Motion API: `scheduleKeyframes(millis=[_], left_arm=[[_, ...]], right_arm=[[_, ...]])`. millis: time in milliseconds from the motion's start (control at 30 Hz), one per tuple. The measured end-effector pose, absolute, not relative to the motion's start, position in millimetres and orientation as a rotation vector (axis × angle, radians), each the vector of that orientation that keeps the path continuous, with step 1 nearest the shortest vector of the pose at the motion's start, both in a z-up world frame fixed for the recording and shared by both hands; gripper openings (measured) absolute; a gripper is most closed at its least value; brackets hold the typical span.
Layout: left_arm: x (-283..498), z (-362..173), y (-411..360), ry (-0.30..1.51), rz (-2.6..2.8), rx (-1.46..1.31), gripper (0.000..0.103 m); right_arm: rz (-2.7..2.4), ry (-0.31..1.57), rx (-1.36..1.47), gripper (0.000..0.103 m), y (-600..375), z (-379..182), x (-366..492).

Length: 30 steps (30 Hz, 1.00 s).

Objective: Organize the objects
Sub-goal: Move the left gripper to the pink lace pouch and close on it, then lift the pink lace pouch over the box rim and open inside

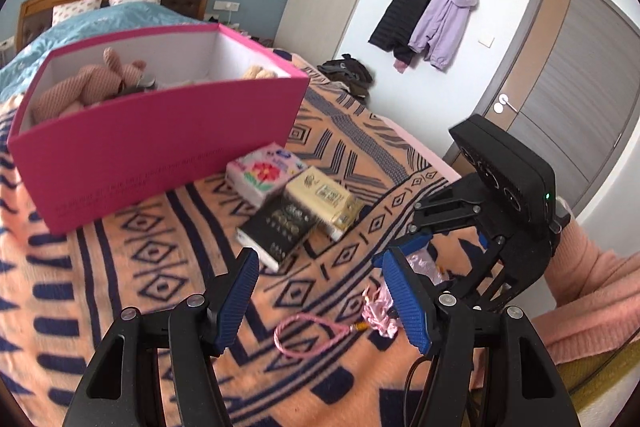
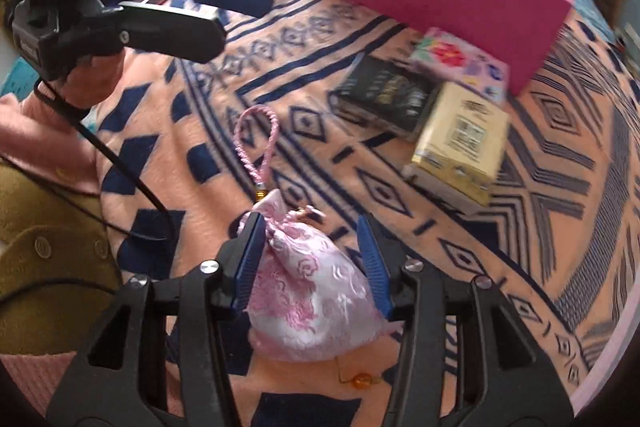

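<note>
A pink-and-white satin pouch [image 2: 308,291] lies on the patterned blanket [image 2: 560,187], its braided pink cord loop [image 2: 256,143] stretched out ahead. My right gripper [image 2: 312,247] points down over the pouch and straddles it. The left pad rests against the cloth and the right pad stands just clear, so the jaws are open. My left gripper [image 1: 320,259] hovers open and empty above the blanket, with the cord loop [image 1: 304,337] below it. Three tissue packs lie ahead: floral [image 1: 262,173], yellow [image 1: 324,201] and black [image 1: 276,227]. Behind them stands a pink box [image 1: 160,139].
The pink box holds a knitted plush toy [image 1: 92,83]. An amber bead [image 2: 362,381] lies by the pouch. A person's pink sleeve [image 1: 592,291] is at the right. Beyond the blanket are a bed with a blue quilt [image 1: 92,23], hung coats [image 1: 432,19] and a door [image 1: 572,95].
</note>
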State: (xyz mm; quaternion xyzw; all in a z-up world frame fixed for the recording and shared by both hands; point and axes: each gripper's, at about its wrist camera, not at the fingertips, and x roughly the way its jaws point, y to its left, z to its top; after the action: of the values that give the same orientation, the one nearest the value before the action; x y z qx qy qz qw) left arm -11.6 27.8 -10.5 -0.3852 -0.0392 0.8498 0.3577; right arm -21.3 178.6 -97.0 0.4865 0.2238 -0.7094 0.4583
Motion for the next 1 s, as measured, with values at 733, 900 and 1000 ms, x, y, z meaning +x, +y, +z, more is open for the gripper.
scheduleKeyframes(millis=[733, 900, 1000], left_arm=[[-0.7, -17.9, 16.3, -0.154, 2.216, -1.009, 0.066], [-10.3, -20.0, 27.2, -0.175, 2.168, -1.008, 0.066], [-22.1, -23.5, 39.1, -0.175, 2.15, -1.017, 0.066]], right_arm=[[-1.824, 0.271, 1.091, 0.033, 193.8, -73.6, -25.7], [-1.949, -0.048, 1.025, 0.033, 205.9, -60.9, -59.2], [-1.974, -0.151, 1.013, 0.028, 202.8, -63.1, -75.3]])
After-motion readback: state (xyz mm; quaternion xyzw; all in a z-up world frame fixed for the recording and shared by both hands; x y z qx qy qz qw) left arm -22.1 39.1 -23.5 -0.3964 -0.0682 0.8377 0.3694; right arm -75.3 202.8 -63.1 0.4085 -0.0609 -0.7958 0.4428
